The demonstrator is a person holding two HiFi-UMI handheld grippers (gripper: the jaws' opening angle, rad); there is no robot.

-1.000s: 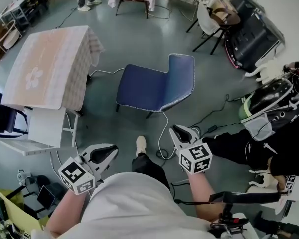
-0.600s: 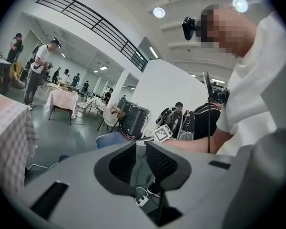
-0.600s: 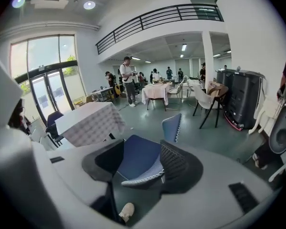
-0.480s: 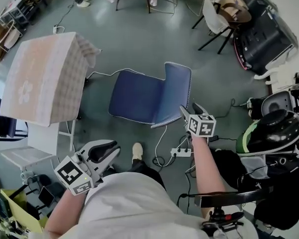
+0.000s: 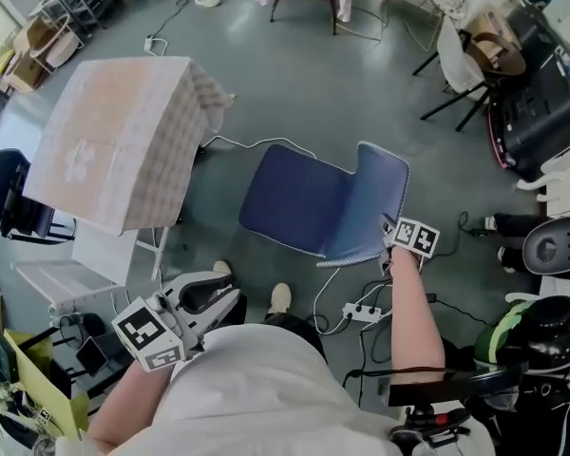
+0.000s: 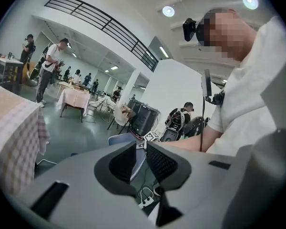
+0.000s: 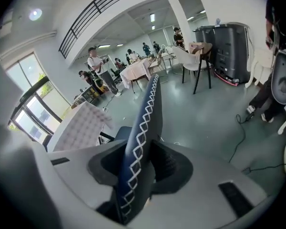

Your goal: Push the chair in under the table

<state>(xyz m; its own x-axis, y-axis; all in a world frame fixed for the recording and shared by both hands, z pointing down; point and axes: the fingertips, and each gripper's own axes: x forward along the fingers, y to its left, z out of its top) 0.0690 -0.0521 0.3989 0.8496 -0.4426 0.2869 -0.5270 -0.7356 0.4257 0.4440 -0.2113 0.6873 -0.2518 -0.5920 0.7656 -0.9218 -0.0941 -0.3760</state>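
The blue chair (image 5: pixel 299 198) stands on the grey floor, its seat facing the table with the checked cloth (image 5: pixel 114 141) at the left, with a gap between them. My right gripper (image 5: pixel 391 228) sits at the near edge of the chair's backrest (image 5: pixel 378 193). In the right gripper view the stitched backrest edge (image 7: pixel 150 104) runs between the jaws of the right gripper (image 7: pixel 142 151), which are closing, and both pads touch it. My left gripper (image 5: pixel 230 297) hangs low by my body, shut and holding nothing; the left gripper (image 6: pixel 139 146) looks towards the chair (image 6: pixel 121 138).
A power strip with cables (image 5: pixel 361 312) lies on the floor behind the chair, by my shoe (image 5: pixel 280 297). A black case (image 5: pixel 541 112) and other chairs (image 5: pixel 475 55) stand at the right, a white rack (image 5: pixel 66 283) under the table's near side.
My right gripper went from beside my body forward and down to the chair's backrest, opened on the way and now has the backrest edge between its jaws. The left gripper stayed low at the left.
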